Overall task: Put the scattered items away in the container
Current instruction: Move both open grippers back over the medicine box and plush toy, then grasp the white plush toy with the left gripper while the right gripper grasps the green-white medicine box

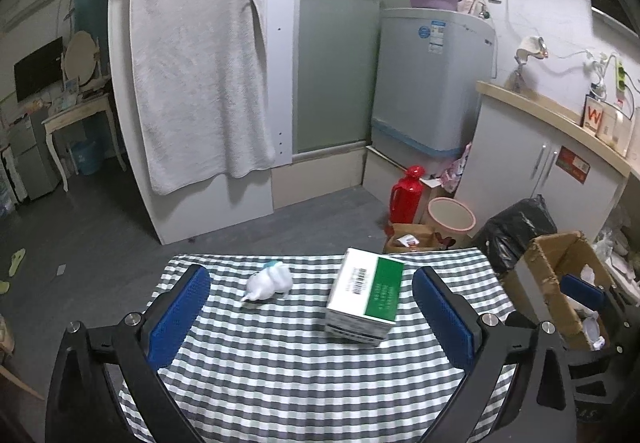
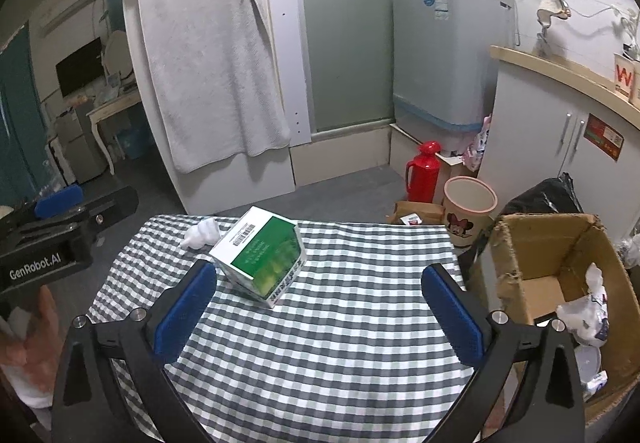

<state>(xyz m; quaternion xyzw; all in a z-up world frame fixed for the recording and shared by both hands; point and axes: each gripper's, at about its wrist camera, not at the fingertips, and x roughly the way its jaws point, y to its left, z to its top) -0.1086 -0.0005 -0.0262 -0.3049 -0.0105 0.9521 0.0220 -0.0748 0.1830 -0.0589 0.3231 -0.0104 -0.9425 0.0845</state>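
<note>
A: Cardboard container [image 2: 560,267] first, since it is the biggest thing here. It stands open-topped just off the right edge of your checked table [image 2: 340,323], so anything you lift only has to travel sideways and drop. Crumpled white scraps [image 2: 584,315] already lie inside.

B: And the green-and-white box [image 1: 366,295]?

A: It sits on the cloth between the two of you, one corner turned toward your right gripper [image 2: 320,307]. Those jaws are spread wide and empty, facing the box, which I judge to be your next pick.

B: My left gripper [image 1: 312,315]?

A: Also gaping, holding nothing, low over the near table. The small white wad [image 1: 267,281] lies just beyond its left finger, well apart from the container, so I would leave that piece to your left.
</note>
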